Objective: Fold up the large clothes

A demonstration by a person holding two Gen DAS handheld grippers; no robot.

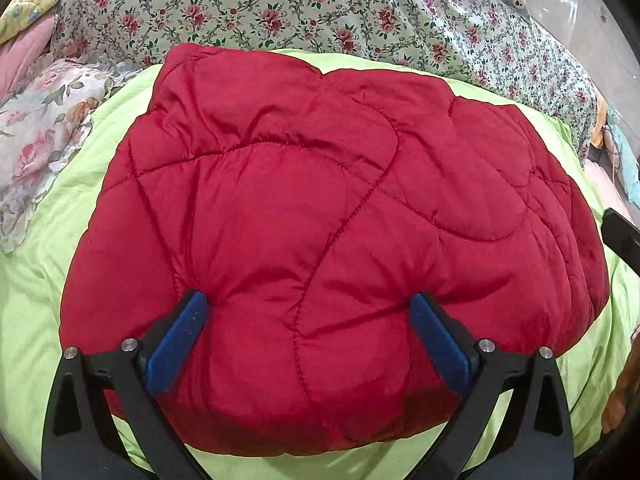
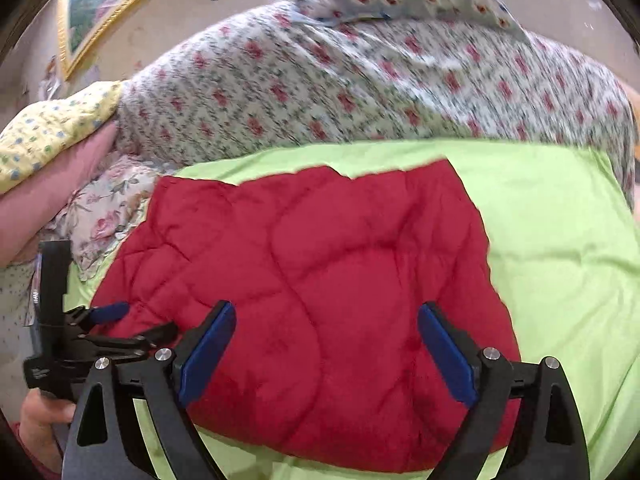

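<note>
1. Across the back of my view runs a big floral quilt [image 1: 320, 8], white with red roses and green leaves, heaped behind everything else.
2. In front of it I see the lime-green sheet [image 1: 36, 280] spread over the bed, bare on both sides of the garment.
3. The red quilted jacket [image 1: 320, 200] lies folded into a puffy bundle on the green sheet, near its middle; its stitched seams curve across the top. From my right wrist camera the same jacket [image 2: 320, 280] fills the lower centre, blurred by motion.
4. To the left I make out a pale floral pillow [image 1: 40, 128] with a frilled edge, touching the sheet's border, and a yellow flowered cushion [image 2: 48, 128] above it.
5. A gold-framed picture [image 2: 104, 4] hangs on the wall at upper left.
6. My left claw [image 1: 310, 304] stands wide, its blue pads [image 1: 176, 344] pressed into the jacket's near edge, fabric bulging between them.
7. My right claw [image 2: 326, 312] is also spread wide, over the jacket's near part; I cannot tell whether its pads touch the fabric.
8. I can read no brand, label or writing on anything.
</note>
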